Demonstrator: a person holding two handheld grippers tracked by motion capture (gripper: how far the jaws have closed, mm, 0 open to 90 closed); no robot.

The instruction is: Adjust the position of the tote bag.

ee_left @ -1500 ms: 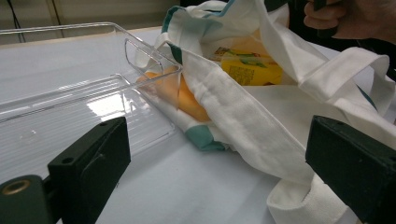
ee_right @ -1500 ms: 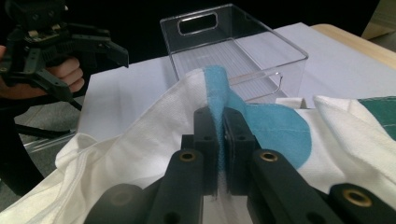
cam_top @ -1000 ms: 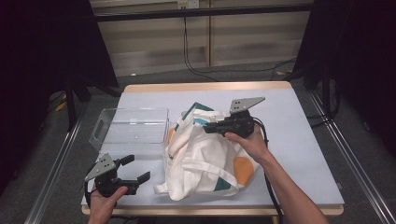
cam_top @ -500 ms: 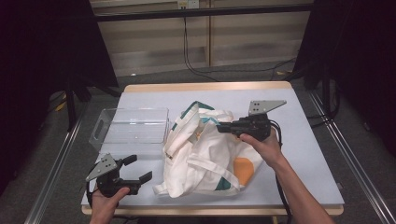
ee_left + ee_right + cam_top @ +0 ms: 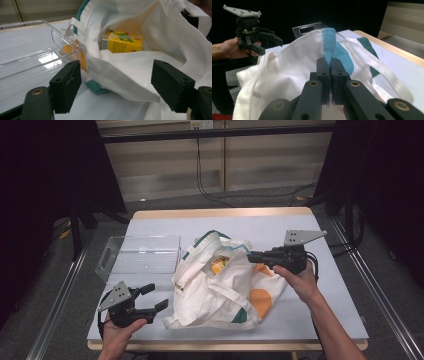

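Observation:
A white tote bag [image 5: 220, 290] with teal and orange patches lies in the middle of the table, its mouth pulled open. A yellow carton [image 5: 219, 265] sits inside it, plain in the left gripper view [image 5: 122, 42]. My right gripper [image 5: 251, 256] is shut on the bag's rim at a teal strap [image 5: 329, 42], holding it out to the right. My left gripper [image 5: 157, 297] rests at the front left, just short of the bag. It is open; its jaws have just been closing a little, with nothing between them, and the bag's cloth lies beyond the pads [image 5: 67, 85].
An empty clear plastic bin [image 5: 140, 255] stands left of the bag, close to its mouth. The pale blue table [image 5: 310, 320] has bare surface to the right and behind. Metal rails run along both sides of the table.
My right gripper has moved to the right with the bag's rim, stretching the mouth wider so the yellow carton shows. The left hand has stayed in place.

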